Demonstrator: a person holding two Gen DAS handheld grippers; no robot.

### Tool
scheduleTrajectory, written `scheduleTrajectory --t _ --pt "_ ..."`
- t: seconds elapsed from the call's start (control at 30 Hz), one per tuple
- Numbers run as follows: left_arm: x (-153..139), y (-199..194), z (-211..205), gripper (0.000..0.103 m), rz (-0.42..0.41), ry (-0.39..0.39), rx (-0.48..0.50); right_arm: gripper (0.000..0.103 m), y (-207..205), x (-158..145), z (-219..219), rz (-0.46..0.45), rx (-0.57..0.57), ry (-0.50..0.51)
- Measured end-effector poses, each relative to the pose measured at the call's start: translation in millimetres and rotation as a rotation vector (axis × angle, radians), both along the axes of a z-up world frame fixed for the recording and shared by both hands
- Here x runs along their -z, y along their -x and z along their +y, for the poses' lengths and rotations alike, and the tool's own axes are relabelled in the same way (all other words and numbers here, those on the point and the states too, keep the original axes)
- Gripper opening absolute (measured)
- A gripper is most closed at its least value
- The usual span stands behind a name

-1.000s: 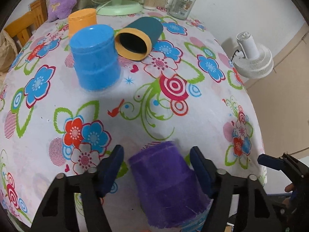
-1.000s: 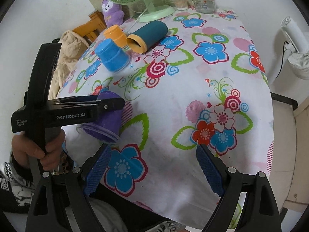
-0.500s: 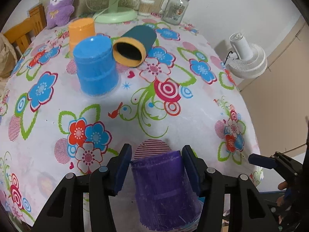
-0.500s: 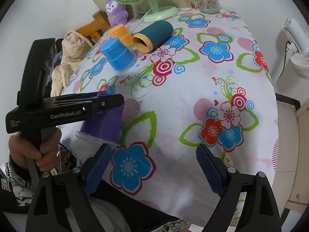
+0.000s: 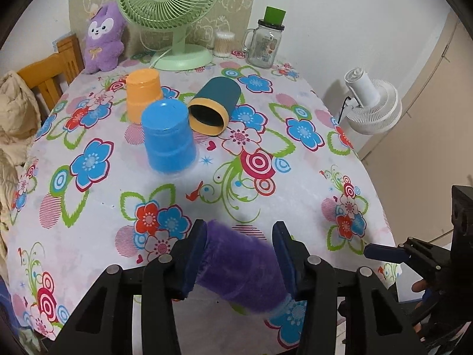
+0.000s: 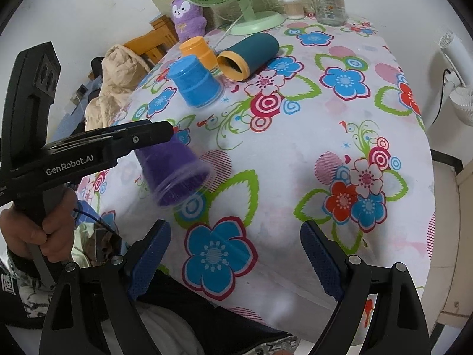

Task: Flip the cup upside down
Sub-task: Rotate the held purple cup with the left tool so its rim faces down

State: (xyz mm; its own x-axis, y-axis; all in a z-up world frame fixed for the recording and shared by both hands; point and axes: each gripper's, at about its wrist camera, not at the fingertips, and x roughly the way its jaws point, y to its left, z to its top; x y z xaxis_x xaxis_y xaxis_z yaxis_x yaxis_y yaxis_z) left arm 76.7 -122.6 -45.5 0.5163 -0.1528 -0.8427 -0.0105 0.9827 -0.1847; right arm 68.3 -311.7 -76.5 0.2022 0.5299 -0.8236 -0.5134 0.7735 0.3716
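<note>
My left gripper (image 5: 239,239) is shut on a purple cup (image 5: 241,269) and holds it above the near edge of the flowered table. In the right wrist view the purple cup (image 6: 174,171) is tilted, its mouth facing down and toward the right, blurred by motion, with the left gripper's fingers (image 6: 142,136) around it. My right gripper (image 6: 235,245) is open and empty over the table's front edge.
A blue cup (image 5: 167,136) and an orange cup (image 5: 142,94) stand upside down mid-table. A teal tube (image 5: 214,103) lies on its side beside them. A green fan (image 5: 174,14), glass jar (image 5: 264,41) and purple plush (image 5: 103,38) stand at the back.
My left gripper closed on the purple cup, lifted it off the table and tilted it. The right gripper stayed open and barely moved.
</note>
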Motion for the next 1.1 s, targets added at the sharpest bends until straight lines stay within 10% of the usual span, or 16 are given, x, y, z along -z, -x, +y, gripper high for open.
scheduleTrajectory --t 0.33,0.47,0.57,1.1 --pt "1 5 4 0.051 -0.001 0.021 -0.012 0.091 5 -4 2 -0.006 0.001 0.004" --pt "5 5 12 0.086 0.009 0.056 -0.051 0.091 6 0 0 0.003 0.002 0.006" --pt "9 4 16 0.092 0.019 0.081 -0.073 0.091 4 4 -2 0.014 0.008 0.003" --pt "55 -11 46 0.088 0.163 0.294 -0.262 0.091 -8 41 -13 0.098 0.021 -0.017"
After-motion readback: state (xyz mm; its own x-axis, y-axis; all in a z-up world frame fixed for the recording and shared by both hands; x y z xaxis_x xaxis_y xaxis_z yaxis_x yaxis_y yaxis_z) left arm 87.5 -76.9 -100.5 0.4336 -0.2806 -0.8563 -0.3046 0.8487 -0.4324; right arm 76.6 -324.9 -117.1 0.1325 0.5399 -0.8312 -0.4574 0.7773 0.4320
